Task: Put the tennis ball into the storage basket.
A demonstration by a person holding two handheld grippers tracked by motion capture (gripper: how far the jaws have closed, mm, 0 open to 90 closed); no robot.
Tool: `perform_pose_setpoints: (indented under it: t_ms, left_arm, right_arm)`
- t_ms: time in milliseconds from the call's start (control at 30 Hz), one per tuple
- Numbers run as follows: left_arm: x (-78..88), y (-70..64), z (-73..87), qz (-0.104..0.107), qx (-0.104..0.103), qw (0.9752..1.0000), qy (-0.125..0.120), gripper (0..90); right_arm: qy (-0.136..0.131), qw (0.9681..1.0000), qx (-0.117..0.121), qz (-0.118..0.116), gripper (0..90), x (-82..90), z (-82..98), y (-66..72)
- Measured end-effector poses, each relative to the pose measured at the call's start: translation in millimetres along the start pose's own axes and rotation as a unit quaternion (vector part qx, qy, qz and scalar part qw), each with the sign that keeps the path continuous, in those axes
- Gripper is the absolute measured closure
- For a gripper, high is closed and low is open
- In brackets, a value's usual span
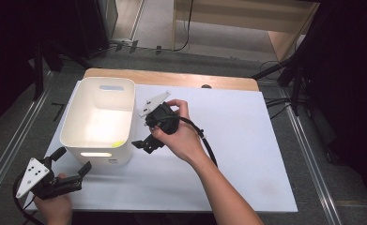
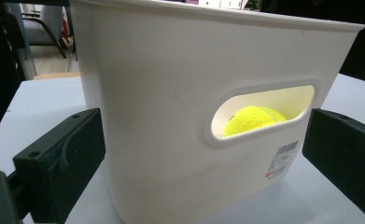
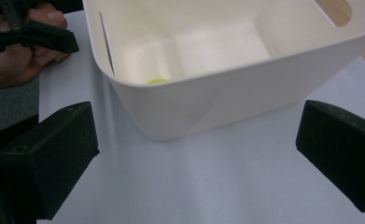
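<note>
A white plastic bin (image 1: 99, 160) stands on the left part of the table. A yellow tennis ball (image 1: 118, 143) lies inside it at the near right corner. In the left gripper view the ball (image 2: 252, 120) shows through the handle slot of the bin's wall (image 2: 161, 93). My left gripper (image 1: 72, 160) is open just in front of the bin, touching nothing. My right gripper (image 1: 146, 143) hangs beside the bin's right wall, open and empty, pointing at the bin (image 3: 227, 98). In that view, only the top of the ball (image 3: 157, 81) peeks over the rim.
A white sheet (image 1: 247, 154) covers most of the wooden tabletop (image 1: 172, 77). The right gripper's cable (image 1: 204, 138) trails across the sheet. Black stands rise at the left and right of the table. My left gripper (image 3: 31, 32) appears beyond the bin in the right gripper view.
</note>
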State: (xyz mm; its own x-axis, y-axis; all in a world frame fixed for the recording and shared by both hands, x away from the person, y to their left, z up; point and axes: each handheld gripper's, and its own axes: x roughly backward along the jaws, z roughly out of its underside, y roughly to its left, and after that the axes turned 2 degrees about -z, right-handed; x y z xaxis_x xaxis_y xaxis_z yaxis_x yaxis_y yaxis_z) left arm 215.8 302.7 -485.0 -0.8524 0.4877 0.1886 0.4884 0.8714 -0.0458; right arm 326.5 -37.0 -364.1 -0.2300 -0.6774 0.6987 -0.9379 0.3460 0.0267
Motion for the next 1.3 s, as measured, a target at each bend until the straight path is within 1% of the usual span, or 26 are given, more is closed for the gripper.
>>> perform_pose_setpoints:
  t_ms: [67, 133, 233, 400, 500, 633, 800, 867, 1067, 1133, 1300]
  left_arm:
    - [-0.2, -0.3, 0.0, 0.000, 0.000, 1.0000, 0.000, 0.0]
    - [-0.2, -0.5, 0.1, -0.001, 0.000, 1.0000, 0.000, 0.0]
    - [-0.3, -0.7, 0.1, -0.001, 0.000, 1.0000, -0.001, 0.0]
    - [-0.5, -1.1, 0.2, -0.002, 0.000, 1.0000, 0.000, 0.0]
    - [-0.4, -1.2, 0.3, -0.002, 0.000, 1.0000, 0.000, 0.0]
    - [-0.4, -1.4, 0.3, -0.002, 0.000, 1.0000, 0.001, 0.0]
    - [-0.3, -1.4, 0.3, -0.002, -0.001, 1.0000, 0.002, 0.0]
    - [-0.3, -1.4, 0.3, -0.002, -0.001, 1.0000, 0.002, 0.0]
    - [-0.2, -1.4, 0.3, -0.002, -0.004, 1.0000, 0.003, 0.0]
    - [-0.1, -1.4, 0.3, -0.002, -0.004, 1.0000, 0.003, 0.0]
    - [-0.3, -1.5, 0.3, -0.001, -0.005, 1.0000, 0.003, 0.0]
  right_arm:
    - [-0.003, 1.0000, -0.002, 0.001, 0.0, 3.2, 9.1, -1.4]
    - [-0.005, 0.9999, -0.012, 0.005, 0.0, 6.6, 18.6, -2.1]
    - [-0.014, 0.9997, -0.020, 0.009, 0.0, 11.6, 32.1, -3.7]
    - [-0.031, 0.9987, -0.033, 0.022, 0.0, 21.5, 50.7, -5.0]
    - [-0.041, 0.9977, -0.045, 0.031, 0.0, 27.5, 59.8, -5.6]
    - [-0.052, 0.9964, -0.053, 0.042, 0.0, 34.0, 71.3, -6.6]
    - [-0.059, 0.9948, -0.063, 0.054, 0.0, 40.1, 86.1, -8.0]
    - [-0.062, 0.9942, -0.069, 0.055, 0.0, 42.7, 91.9, -8.4]
    - [-0.076, 0.9917, -0.080, 0.066, 0.0, 50.4, 109.7, -9.4]
    - [-0.078, 0.9905, -0.088, 0.070, 0.0, 53.0, 116.2, -9.7]
    - [-0.090, 0.9877, -0.100, 0.079, 0.0, 60.9, 132.2, -10.6]
